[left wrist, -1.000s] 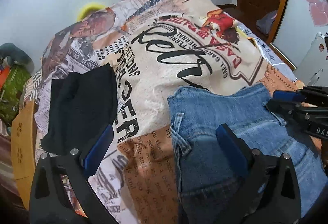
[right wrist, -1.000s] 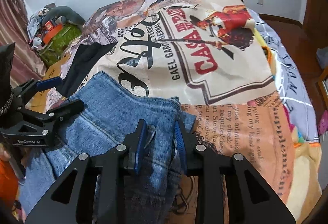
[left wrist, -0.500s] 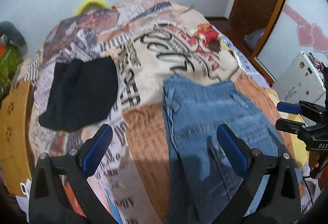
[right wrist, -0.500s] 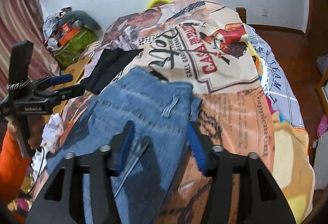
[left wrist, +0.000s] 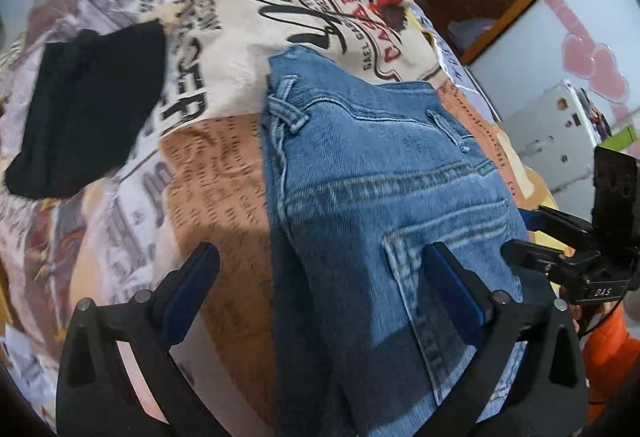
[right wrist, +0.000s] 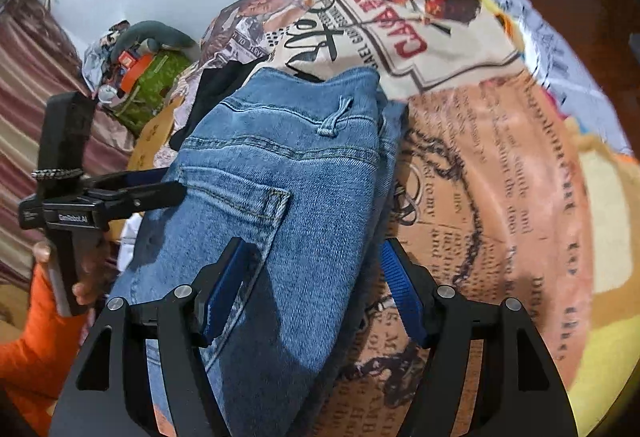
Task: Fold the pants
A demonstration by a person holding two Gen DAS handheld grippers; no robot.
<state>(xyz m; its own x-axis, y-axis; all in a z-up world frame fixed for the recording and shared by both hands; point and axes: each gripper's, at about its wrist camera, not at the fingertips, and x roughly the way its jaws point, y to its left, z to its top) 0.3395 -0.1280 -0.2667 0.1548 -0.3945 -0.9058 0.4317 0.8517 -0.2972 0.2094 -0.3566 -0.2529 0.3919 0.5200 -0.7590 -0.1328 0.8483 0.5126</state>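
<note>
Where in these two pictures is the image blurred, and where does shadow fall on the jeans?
Left wrist view: motion blur smears the printed blanket, and shadow darkens the near part of the jeans. Right wrist view: blur is strongest on the right edge, and a shadow lies on the denim between the right gripper fingers.

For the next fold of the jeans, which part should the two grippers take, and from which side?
Probably the waistband corners of the jeans: the left gripper from the belt-loop edge, the right gripper from the opposite side edge. Both are open, and the denim lies flat on the printed blanket, its side edges exposed.
</note>
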